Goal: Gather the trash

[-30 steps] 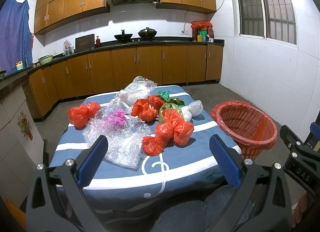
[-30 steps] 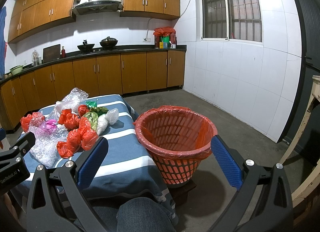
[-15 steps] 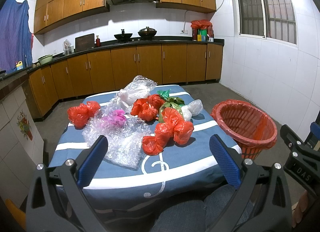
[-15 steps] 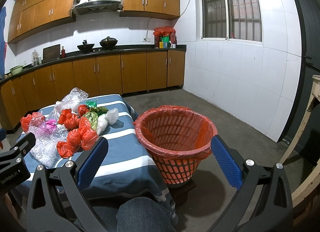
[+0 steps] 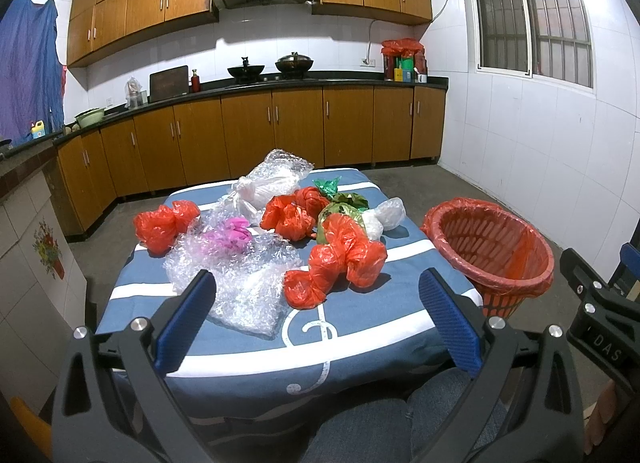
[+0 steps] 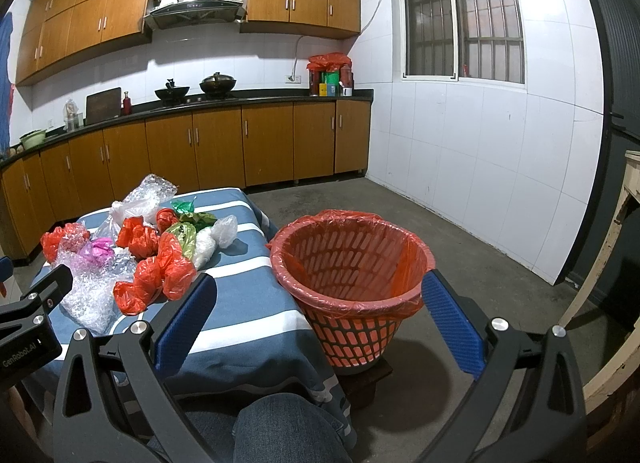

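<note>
**Bagged trash heaped on the table, basket beside it**

Knotted red bags [image 5: 340, 259], a green bag [image 5: 340, 211], a pink bag [image 5: 230, 233], a white bag [image 5: 384, 215] and sheets of bubble wrap [image 5: 244, 283] lie bunched on the blue striped tablecloth [image 5: 360, 339]; the pink one seems tucked under the wrap, though the film blurs it; the red basket [image 6: 352, 263], lined with a red bag, stands on the floor just beside the table's right edge; the left gripper [image 5: 320, 319] hangs before the heap, fingers wide, holding nothing; the right gripper [image 6: 316, 319] faces the basket, fingers likewise spread and bare.
</note>
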Motion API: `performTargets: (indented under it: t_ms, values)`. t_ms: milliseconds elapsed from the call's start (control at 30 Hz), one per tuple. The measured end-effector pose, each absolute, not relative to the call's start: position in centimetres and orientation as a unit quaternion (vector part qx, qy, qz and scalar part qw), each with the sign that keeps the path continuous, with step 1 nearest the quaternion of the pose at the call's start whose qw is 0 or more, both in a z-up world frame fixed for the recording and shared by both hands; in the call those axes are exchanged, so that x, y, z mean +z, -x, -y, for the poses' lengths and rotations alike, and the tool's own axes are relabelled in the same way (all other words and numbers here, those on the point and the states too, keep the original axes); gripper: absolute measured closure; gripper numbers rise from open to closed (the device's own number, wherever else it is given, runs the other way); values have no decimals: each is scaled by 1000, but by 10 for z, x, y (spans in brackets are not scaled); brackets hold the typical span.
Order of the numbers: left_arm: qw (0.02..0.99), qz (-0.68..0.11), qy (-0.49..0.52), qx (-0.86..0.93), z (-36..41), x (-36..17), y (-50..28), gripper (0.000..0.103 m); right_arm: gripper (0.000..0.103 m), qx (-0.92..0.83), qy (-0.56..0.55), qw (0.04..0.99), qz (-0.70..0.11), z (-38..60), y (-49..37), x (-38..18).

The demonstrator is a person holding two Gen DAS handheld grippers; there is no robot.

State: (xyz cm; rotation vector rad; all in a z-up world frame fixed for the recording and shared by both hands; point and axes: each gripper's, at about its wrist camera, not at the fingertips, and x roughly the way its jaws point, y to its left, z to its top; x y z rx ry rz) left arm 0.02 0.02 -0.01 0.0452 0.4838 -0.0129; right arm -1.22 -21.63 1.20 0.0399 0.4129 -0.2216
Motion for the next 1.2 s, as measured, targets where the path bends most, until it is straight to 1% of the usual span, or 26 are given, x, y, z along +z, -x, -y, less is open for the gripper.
performTargets:
  t_ms: [967,1200]
  values:
    - [970,-243,-21,1,-2,-5,0,4,2,-104,-18,972,-208,215,4,11]
    - [966,-254,-6,43,-43,-15,-9,4,2,-63,-13,974,-217,197,-22,9]
